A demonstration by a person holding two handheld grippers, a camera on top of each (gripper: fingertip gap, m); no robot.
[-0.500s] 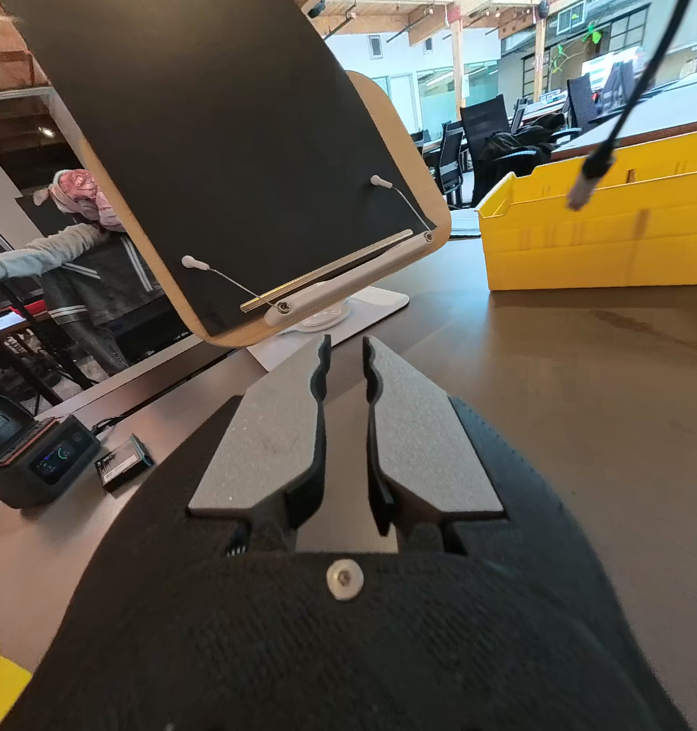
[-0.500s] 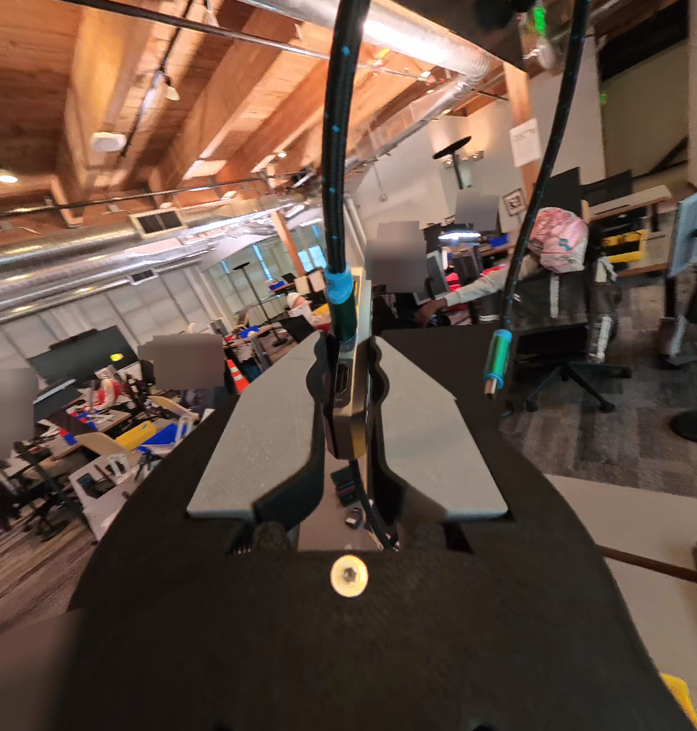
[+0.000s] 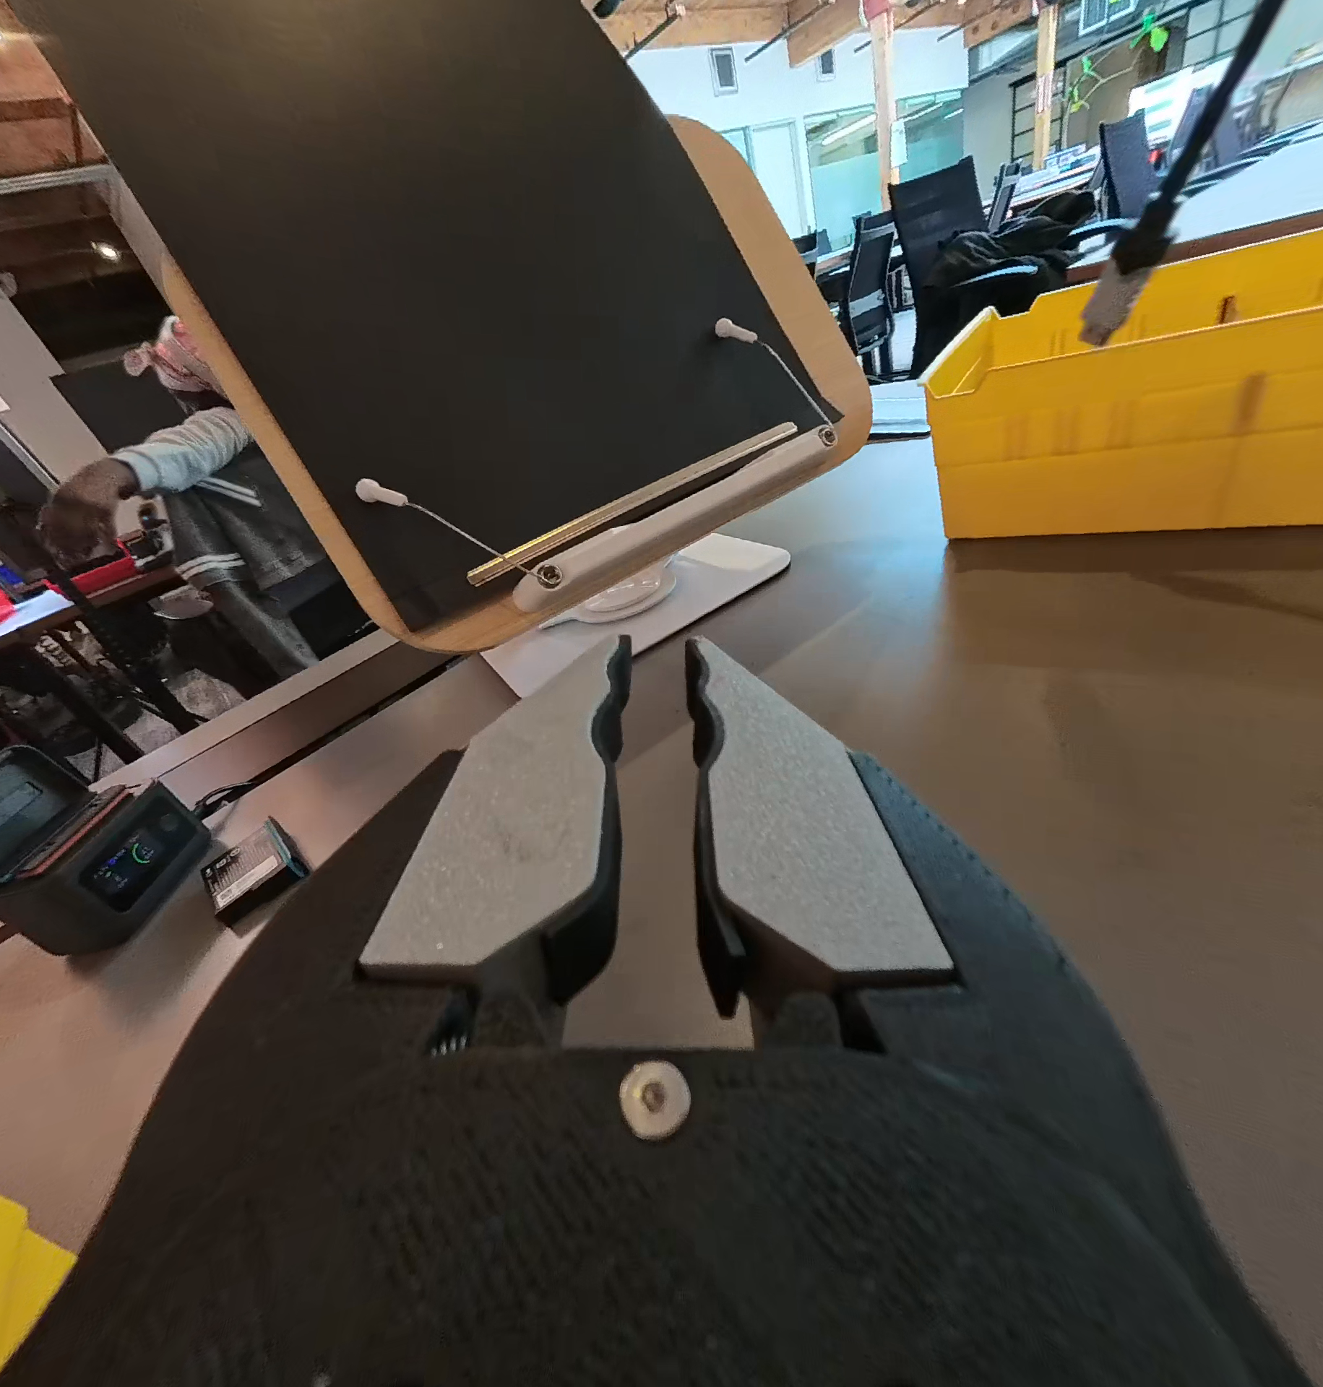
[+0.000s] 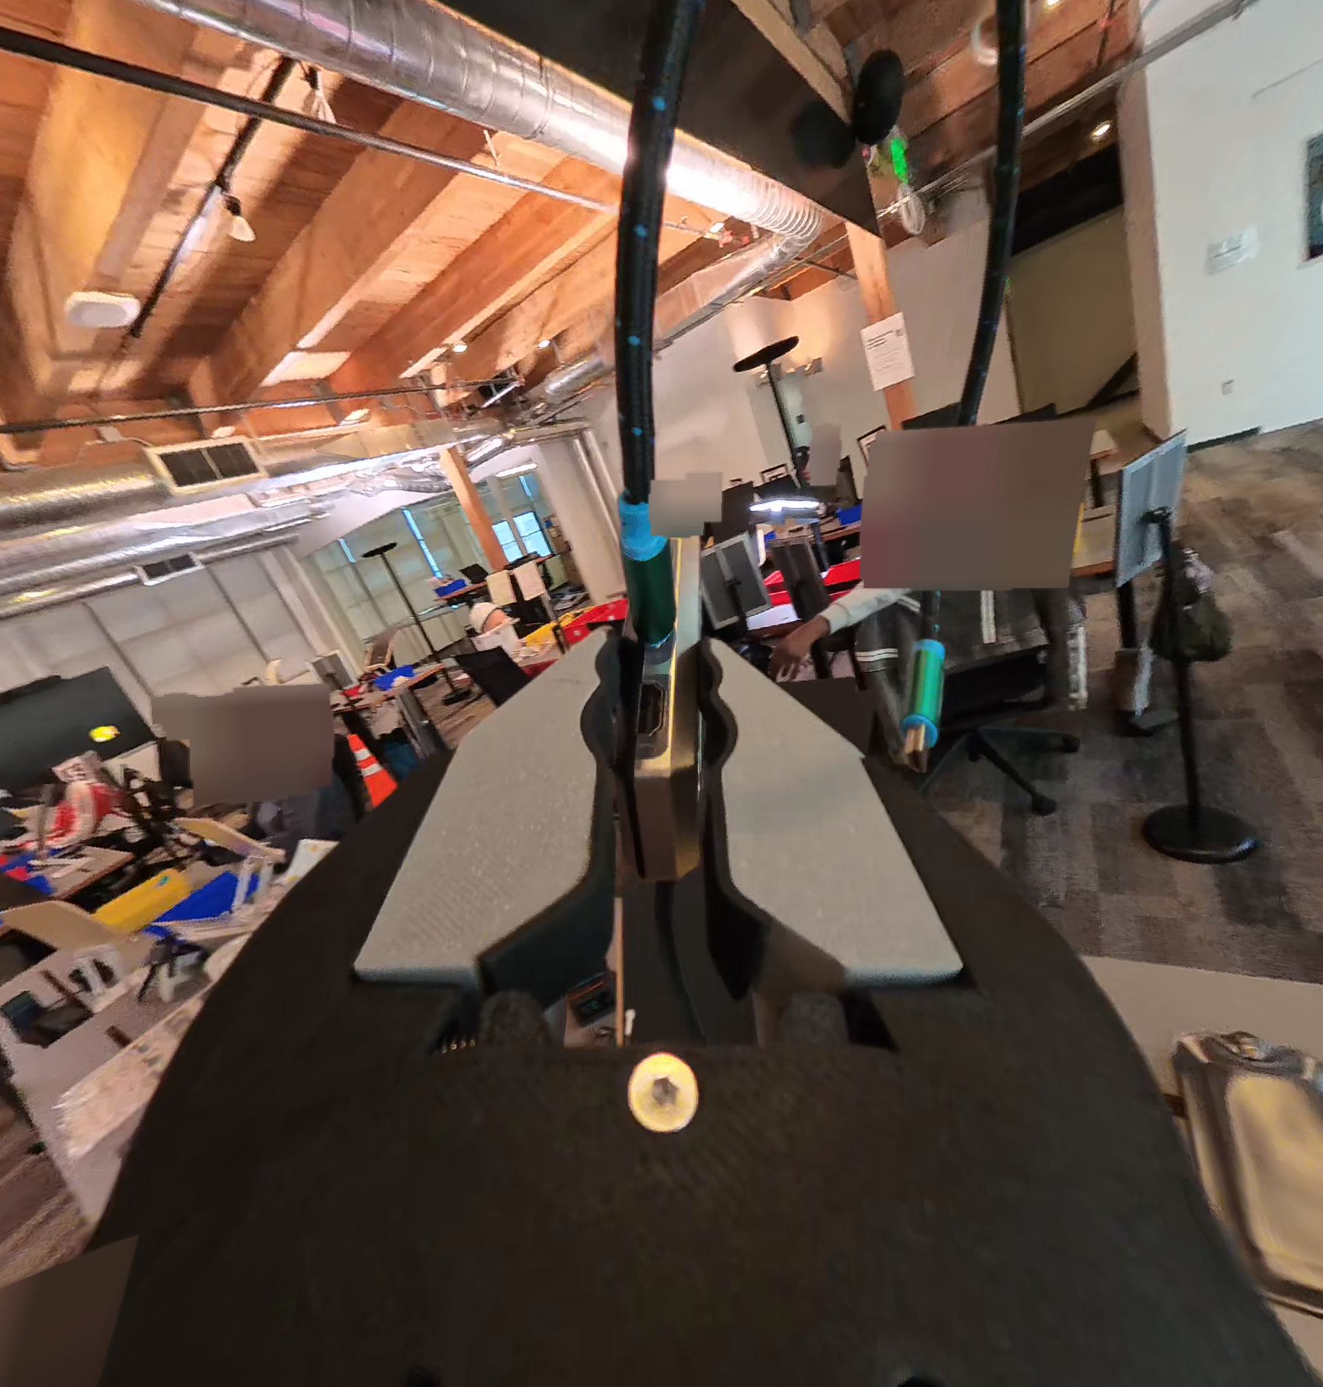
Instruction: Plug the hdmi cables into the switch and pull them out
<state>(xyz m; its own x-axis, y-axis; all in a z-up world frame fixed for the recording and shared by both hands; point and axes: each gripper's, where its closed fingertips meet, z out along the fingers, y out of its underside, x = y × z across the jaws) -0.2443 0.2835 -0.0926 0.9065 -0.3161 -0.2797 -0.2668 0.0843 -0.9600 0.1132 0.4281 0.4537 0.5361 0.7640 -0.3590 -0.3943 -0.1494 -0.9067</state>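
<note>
The right hand-held gripper [image 4: 662, 675] is clamping the slim dark metal switch box [image 4: 662, 758] edgewise between its grey fingers, raised well above the counter. One black braided HDMI cable with a green and blue plug [image 4: 647, 585] is sitting plugged into the switch box's top end; an empty port beneath it is facing the camera. A second black braided HDMI cable with a green plug [image 4: 922, 694] is hanging free just beside the right finger, its connector unplugged.

The left hand-held gripper [image 3: 658, 675] is holding nothing, its grey fingers standing slightly apart above the dark brown counter [image 3: 1018, 750]. A wood-edged black book stand [image 3: 455, 300] is standing ahead of it, and a yellow plastic bin [image 3: 1138, 443] is sitting toward the far right edge. A dangling cable end [image 3: 1112, 300] is showing in front of that bin.
</note>
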